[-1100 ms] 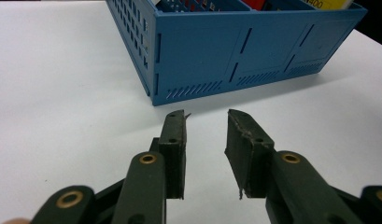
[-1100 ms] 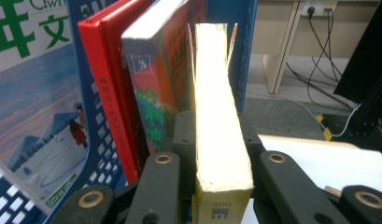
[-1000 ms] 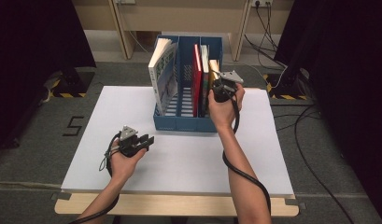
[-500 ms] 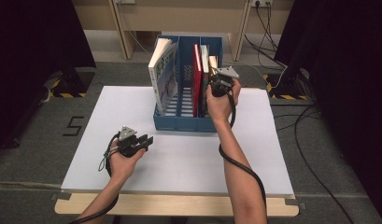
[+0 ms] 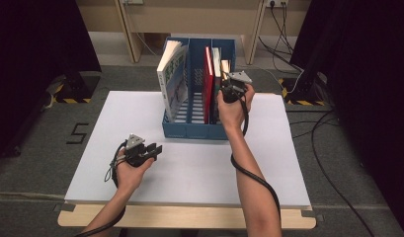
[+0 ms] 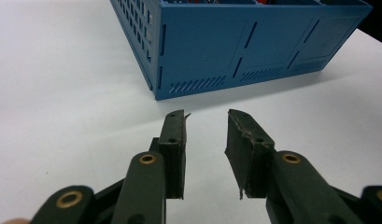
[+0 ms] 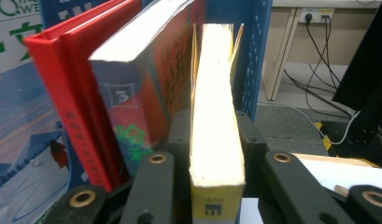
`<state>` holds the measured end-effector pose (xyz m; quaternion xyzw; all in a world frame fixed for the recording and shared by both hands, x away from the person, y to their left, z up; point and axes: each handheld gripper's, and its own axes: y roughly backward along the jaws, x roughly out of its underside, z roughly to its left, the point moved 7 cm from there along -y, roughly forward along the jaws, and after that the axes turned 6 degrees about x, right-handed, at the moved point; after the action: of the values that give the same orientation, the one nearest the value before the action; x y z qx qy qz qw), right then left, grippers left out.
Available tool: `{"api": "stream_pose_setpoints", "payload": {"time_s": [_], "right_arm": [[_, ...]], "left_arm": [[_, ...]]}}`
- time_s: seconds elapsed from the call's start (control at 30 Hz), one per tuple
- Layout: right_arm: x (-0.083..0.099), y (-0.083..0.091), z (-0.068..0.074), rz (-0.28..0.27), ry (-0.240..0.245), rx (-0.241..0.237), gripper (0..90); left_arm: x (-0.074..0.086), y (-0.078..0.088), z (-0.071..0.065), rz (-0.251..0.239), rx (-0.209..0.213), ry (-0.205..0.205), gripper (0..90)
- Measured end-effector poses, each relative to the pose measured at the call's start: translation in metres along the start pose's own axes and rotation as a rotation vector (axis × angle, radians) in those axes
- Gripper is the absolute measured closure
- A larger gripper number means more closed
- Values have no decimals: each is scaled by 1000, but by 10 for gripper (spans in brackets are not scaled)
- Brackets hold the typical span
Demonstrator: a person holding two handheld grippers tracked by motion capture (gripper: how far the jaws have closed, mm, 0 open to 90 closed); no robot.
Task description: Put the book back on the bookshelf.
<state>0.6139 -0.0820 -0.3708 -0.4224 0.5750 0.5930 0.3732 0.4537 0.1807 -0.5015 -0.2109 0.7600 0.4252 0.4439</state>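
The white rectangular desk (image 5: 189, 168) carries everything, and near its far edge stands the blue plastic three-compartment file rack (image 5: 197, 129). In the rack's left compartment a large magazine with a snowy blue-and-white cover (image 5: 172, 79) leans to the left; its right compartment holds a red hardcover book (image 5: 208, 81), a thick paperback with a red and blue cover (image 7: 132, 93) and, against the rack's right wall, a slim yellow-covered paperback with pale page edges (image 7: 215, 116).

My right forearm reaches from the near edge of the desk straight up to the rack's right compartment, wrist raised, with my right gripper (image 5: 230, 89) at the top of the books. In the right gripper view the yellow paperback stands upright between my two black jaws, its pages facing me. These jaws have just been opening, and they sit close on either side of the book; I cannot tell whether the pads still press on its covers.

My left forearm comes in at the near left corner, and my hand rests low over the desk's near left part, well apart from the rack. My left gripper (image 5: 140, 153) lies level, pointing toward the rack's near left corner. Its jaws are spread partway with nothing between them, just bare desk below.
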Motion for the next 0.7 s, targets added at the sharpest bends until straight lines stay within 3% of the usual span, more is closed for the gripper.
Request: {"api": "stream_pose_setpoints", "payload": {"time_s": [0.37, 0.7], "right_arm": [[16, 13, 2, 35, -15, 6, 713], [17, 4, -3, 82, -10, 14, 733]], "left_arm": [[0, 0, -1, 0, 1, 0, 667], [2, -1, 0, 2, 2, 1, 666]]}}
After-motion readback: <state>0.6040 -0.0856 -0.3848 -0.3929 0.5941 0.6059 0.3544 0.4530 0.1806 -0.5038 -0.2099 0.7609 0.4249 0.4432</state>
